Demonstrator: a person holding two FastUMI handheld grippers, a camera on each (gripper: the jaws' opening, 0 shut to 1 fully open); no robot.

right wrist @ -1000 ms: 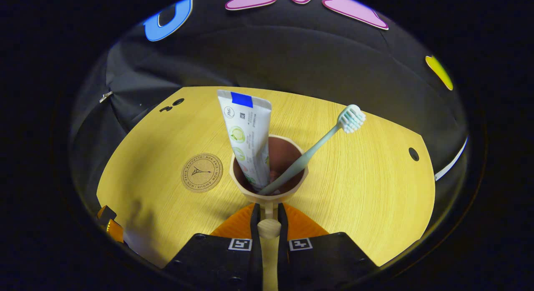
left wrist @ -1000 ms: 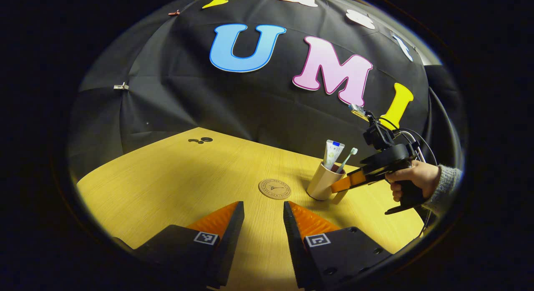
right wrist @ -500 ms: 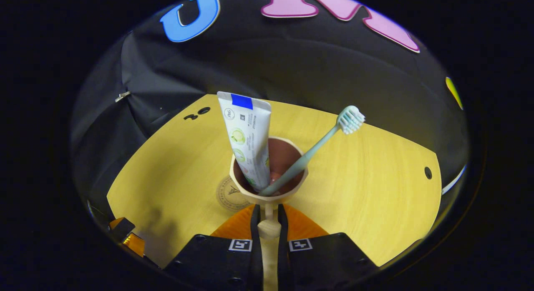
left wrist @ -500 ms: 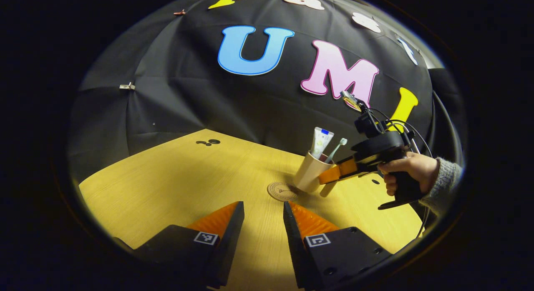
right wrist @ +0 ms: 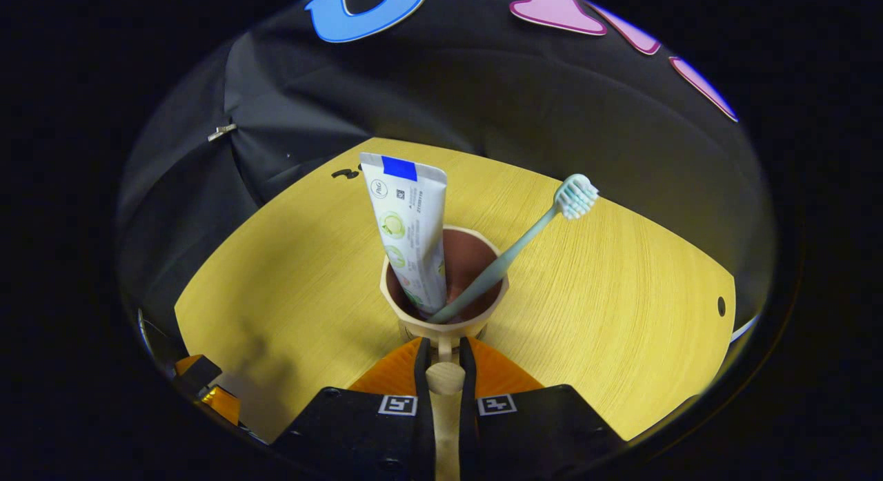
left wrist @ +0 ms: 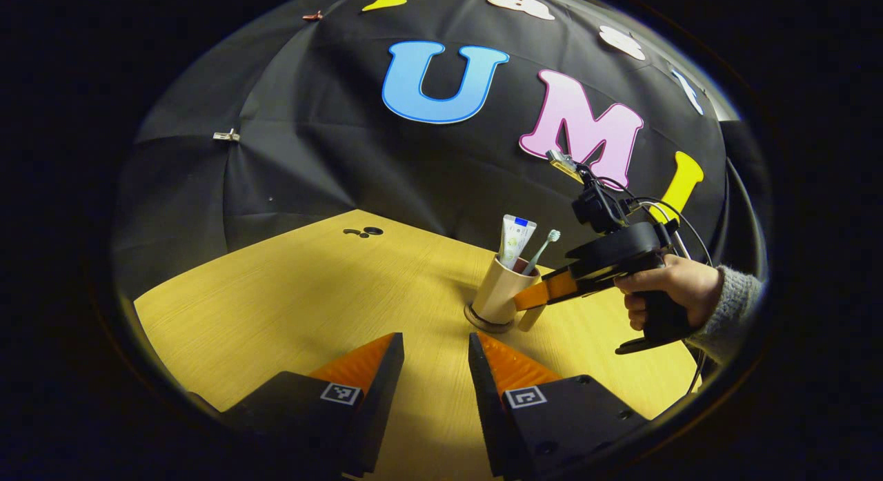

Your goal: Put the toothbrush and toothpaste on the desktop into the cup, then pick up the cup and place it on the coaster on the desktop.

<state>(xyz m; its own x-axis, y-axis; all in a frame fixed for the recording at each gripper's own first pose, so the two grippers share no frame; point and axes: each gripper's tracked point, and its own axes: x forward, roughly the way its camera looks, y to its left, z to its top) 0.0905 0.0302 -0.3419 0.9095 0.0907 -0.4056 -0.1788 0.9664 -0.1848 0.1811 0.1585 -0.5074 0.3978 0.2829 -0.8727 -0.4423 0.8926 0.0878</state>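
The cup (right wrist: 445,308) is beige outside, reddish-brown inside; the toothpaste (right wrist: 408,229) white with a blue band; the toothbrush (right wrist: 524,243) pale green; the surface (right wrist: 621,295) yellow wood-grain.

The left gripper (left wrist: 436,370) has two wedge-shaped fingers with ridged inner faces, set on dark blocks that each carry a small square black-and-white marker and round screws. The right gripper (left wrist: 534,296) has a dark pistol-style handle, a small camera on top and thin black cables looping back. The hand (left wrist: 668,288) on it wears a grey knitted sleeve (left wrist: 735,308).
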